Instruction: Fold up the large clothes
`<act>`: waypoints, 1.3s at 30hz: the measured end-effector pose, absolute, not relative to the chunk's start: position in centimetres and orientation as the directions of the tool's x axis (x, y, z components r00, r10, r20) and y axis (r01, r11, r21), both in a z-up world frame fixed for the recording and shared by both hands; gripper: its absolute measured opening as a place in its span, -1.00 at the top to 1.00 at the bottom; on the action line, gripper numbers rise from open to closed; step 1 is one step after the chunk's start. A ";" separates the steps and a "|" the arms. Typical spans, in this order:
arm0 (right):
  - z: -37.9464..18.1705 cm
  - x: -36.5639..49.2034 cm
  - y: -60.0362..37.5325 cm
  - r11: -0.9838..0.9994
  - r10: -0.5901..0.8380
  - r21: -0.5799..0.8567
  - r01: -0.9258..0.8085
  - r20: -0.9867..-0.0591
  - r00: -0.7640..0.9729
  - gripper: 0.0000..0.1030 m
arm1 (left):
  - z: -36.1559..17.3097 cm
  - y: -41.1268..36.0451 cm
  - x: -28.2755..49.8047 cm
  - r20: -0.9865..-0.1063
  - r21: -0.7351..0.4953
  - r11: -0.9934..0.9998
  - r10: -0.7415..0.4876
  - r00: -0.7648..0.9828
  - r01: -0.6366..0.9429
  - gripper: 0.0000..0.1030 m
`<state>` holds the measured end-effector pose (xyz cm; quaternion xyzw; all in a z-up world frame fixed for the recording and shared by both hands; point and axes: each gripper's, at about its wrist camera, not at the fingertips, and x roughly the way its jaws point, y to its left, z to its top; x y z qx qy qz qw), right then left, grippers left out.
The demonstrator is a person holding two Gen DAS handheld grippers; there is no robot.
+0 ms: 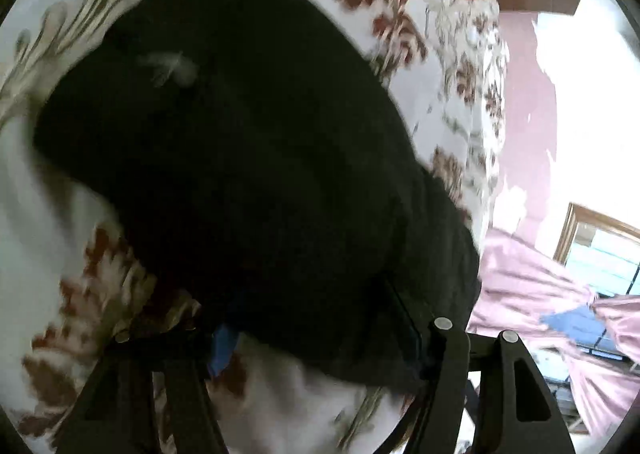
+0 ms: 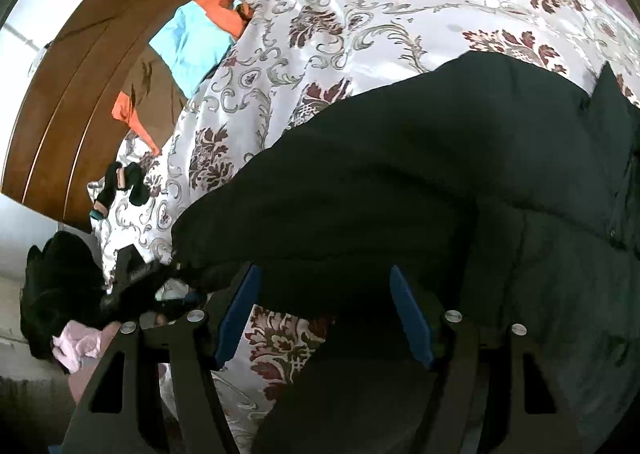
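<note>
Black garment (image 2: 400,182); white bedspread (image 2: 360,14), maroon-grey floral scrolls; orange-and-blue cloth (image 2: 192,42); pink curtain (image 1: 532,274).

The right gripper (image 2: 324,318) stands with its blue-padded fingers (image 2: 236,318) spread wide apart, both tips at the near edge of the black garment (image 2: 400,182), gripping nothing. The left gripper (image 1: 320,334) is buried under the same garment's hem, which drapes over its fingers; whether its jaws are closed cannot be told, since that view is blurred
</note>
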<state>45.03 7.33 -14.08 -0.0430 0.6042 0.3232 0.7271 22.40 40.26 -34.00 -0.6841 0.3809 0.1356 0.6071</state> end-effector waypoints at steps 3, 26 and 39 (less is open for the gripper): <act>-14.8 46.0 8.3 0.776 0.399 0.292 -0.558 -0.914 0.078 -0.22 | -32.5 41.4 25.0 -0.701 -0.703 0.156 -0.320 0.638 -0.694 0.42; -20.7 53.7 5.5 0.856 0.461 0.436 -0.278 -0.887 0.027 0.89 | -7.5 36.0 34.9 -0.618 -0.552 0.771 -0.125 0.776 -0.316 0.88; -14.5 48.0 -19.2 0.894 0.447 0.443 -0.063 -0.877 0.178 0.89 | -3.3 12.1 45.9 -0.667 -0.360 0.928 -0.328 0.669 0.096 0.88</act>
